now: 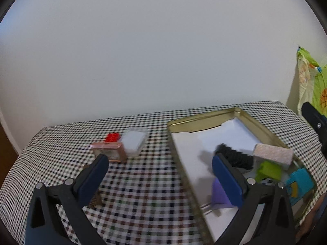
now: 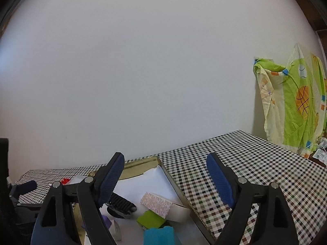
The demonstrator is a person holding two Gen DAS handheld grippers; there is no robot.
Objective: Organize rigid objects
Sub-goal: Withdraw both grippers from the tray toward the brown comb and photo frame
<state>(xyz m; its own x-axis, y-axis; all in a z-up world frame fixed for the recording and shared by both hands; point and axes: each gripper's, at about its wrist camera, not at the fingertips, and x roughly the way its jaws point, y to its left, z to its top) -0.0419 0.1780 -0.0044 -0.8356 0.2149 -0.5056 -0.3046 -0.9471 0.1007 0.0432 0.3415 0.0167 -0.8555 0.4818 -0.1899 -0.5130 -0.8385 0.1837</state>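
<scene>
A gold metal tray lined with white paper sits on the checkered table, also in the right wrist view. It holds a black brush, a pink-white block, a green piece, a teal piece and a purple clip. Left of the tray lie a copper-coloured box, a red brick and a clear plastic case. My left gripper is open and empty above the tray's left edge. My right gripper is open and empty above the tray.
The checkered tablecloth covers the table up to a plain white wall. A green patterned cloth hangs at the right past the table edge. A small brown object lies under my left finger.
</scene>
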